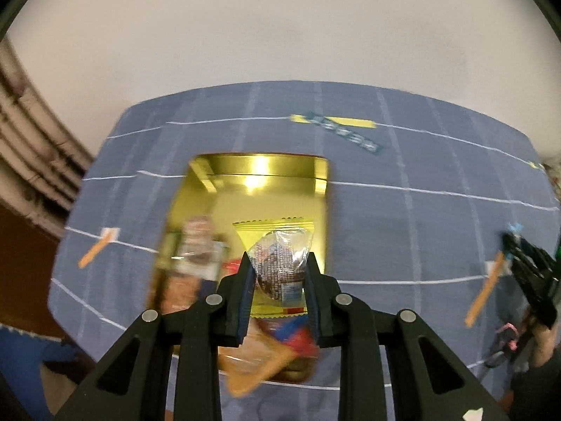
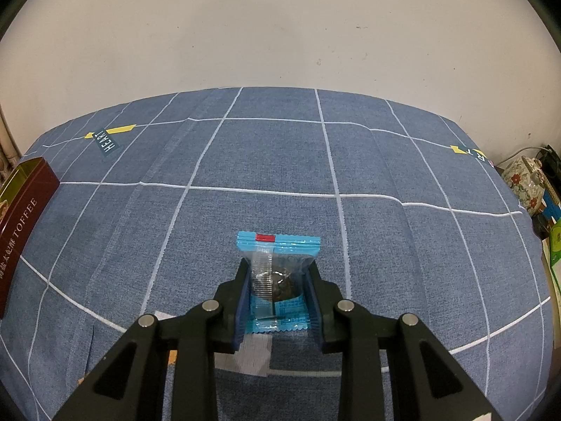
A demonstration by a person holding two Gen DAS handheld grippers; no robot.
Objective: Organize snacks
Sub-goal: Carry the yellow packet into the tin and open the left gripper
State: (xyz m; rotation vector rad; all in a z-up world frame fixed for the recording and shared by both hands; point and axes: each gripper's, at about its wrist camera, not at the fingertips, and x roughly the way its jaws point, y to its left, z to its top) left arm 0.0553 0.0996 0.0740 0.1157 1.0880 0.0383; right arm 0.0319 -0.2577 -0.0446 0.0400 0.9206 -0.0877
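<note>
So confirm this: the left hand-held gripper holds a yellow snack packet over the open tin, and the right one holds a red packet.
Not red: the right wrist view shows the right hand-held gripper holding a blue packet. The rest stands: left hand-held gripper, yellow snack packet, tin.

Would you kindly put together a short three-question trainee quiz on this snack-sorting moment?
1. True or false: the left gripper holds a yellow-edged snack packet above the open gold tin.
2. Multiple choice: the packet in the right gripper is (a) red, (b) blue, (c) green.
3. Fill in: the English word on the side of the dark red box at the left edge of the right wrist view is ____.

Key: 1 true; 2 b, it is the blue snack packet; 3 TOFFEE.
</note>
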